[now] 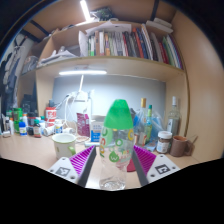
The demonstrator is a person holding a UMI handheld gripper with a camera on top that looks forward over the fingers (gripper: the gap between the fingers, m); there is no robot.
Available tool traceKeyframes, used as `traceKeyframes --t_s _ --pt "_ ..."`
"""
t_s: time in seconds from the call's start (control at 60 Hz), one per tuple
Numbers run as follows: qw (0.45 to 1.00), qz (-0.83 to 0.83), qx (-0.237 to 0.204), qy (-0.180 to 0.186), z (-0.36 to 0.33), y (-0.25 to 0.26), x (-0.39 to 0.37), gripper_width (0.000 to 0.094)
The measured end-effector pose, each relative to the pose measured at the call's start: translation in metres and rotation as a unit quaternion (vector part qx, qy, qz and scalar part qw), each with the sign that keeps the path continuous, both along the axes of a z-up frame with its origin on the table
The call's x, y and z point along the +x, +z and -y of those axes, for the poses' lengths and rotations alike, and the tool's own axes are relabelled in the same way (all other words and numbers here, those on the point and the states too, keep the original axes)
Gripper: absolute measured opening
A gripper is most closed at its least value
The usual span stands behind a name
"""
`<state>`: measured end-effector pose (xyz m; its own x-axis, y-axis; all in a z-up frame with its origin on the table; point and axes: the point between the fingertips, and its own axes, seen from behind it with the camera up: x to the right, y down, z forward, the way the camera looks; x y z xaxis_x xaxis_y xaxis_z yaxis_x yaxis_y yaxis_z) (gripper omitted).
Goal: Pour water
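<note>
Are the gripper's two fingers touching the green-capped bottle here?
Cannot tell. In the gripper view the green-capped bottle stands between the pads, its clear sides overlapping both, but no plain contact or gap shows.

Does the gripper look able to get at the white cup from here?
Probably not directly: the gripper is shut on the green-capped bottle, which fills its fingers. The white cup stands apart, ahead and left on the desk.

No lettering can be read from here: the label on the green bottle (117, 128) held between the gripper's (113, 160) fingers is blurred, and the book spines (128, 43) on the shelf beyond are too small.
</note>
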<state>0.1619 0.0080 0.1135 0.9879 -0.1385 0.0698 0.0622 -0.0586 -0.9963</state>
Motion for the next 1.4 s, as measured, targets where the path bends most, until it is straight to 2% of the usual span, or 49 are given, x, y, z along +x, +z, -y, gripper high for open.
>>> traceKeyframes --t_s 0.05,0.1,0.267,0.383,0.467,0.55,0.65,0.767,0.883,0.967,1.017,1.233,1.4 --pt "1.000 0.002 0.005 -0.016 -0.007 -0.002 0.006 0.0565" --pt "0.999 -0.001 0.018 -0.028 -0.010 -0.001 0.010 0.0548" --pt "0.997 -0.043 0.056 -0.036 -0.011 0.002 0.009 0.0499" --pt "0.998 -0.038 0.044 -0.032 -0.014 0.001 0.007 0.0444" --pt "0.999 -0.031 0.028 -0.016 -0.023 0.006 0.003 0.0444" --pt "0.999 0.043 0.030 -0.013 -0.038 0.027 0.004 0.0445" --pt "0.975 0.218 0.028 -0.009 -0.065 0.065 0.002 0.0445" --pt "0.877 0.480 0.004 -0.007 -0.100 0.089 -0.005 0.0443" --pt "0.710 0.704 -0.024 0.014 -0.124 0.092 -0.023 0.0438" --pt "0.591 0.806 -0.028 0.015 -0.143 0.092 -0.036 0.0442" --pt "0.541 0.840 -0.026 0.020 -0.150 0.092 -0.046 0.0441" --pt "0.378 0.925 -0.007 0.035 -0.161 0.096 -0.083 0.0444" --pt "0.352 0.935 -0.015 0.047 -0.163 0.086 -0.087 0.0443"
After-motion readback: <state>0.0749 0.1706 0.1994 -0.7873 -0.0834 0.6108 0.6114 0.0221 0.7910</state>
